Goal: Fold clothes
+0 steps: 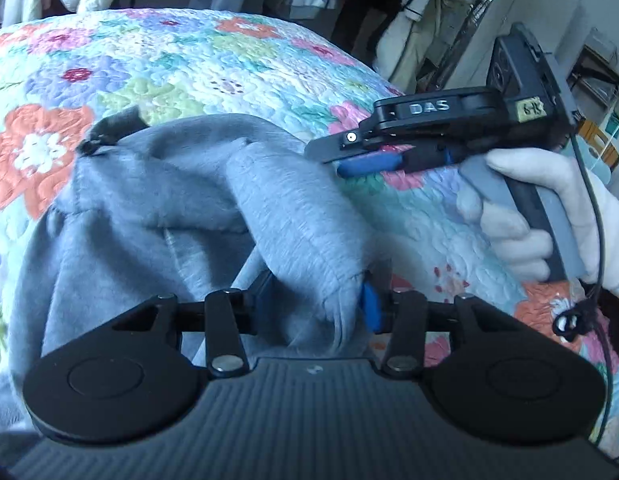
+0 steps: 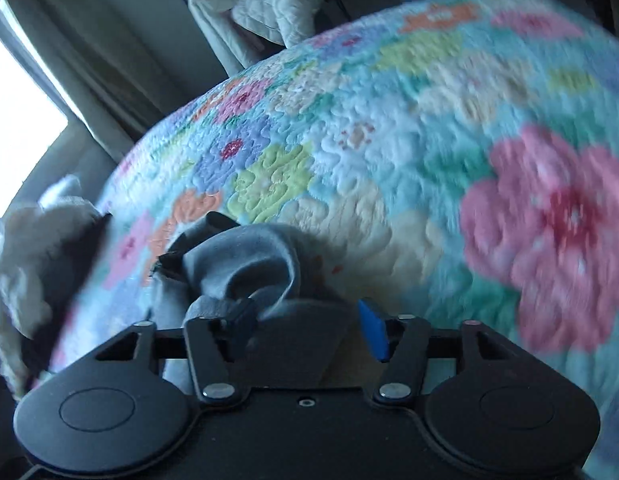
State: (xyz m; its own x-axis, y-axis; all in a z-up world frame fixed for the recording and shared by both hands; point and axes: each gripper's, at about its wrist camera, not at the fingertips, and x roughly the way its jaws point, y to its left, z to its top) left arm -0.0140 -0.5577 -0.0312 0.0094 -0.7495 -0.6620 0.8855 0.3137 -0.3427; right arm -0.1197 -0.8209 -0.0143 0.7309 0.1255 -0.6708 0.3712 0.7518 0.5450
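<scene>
Grey fleece garment [image 1: 181,208] lies crumpled on bed's floral patchwork quilt [image 1: 149,68]. Left gripper [image 1: 313,300]: fingers partly apart, fold of grey fleece between them; pad contact unclear. Right gripper [image 1: 349,160], held by white-gloved hand [image 1: 549,220], reads "DAS", yellow handwritten sticker illegible; fingers spread wide, nothing gripped, fleece bunched by its left finger [image 2: 241,320].
</scene>
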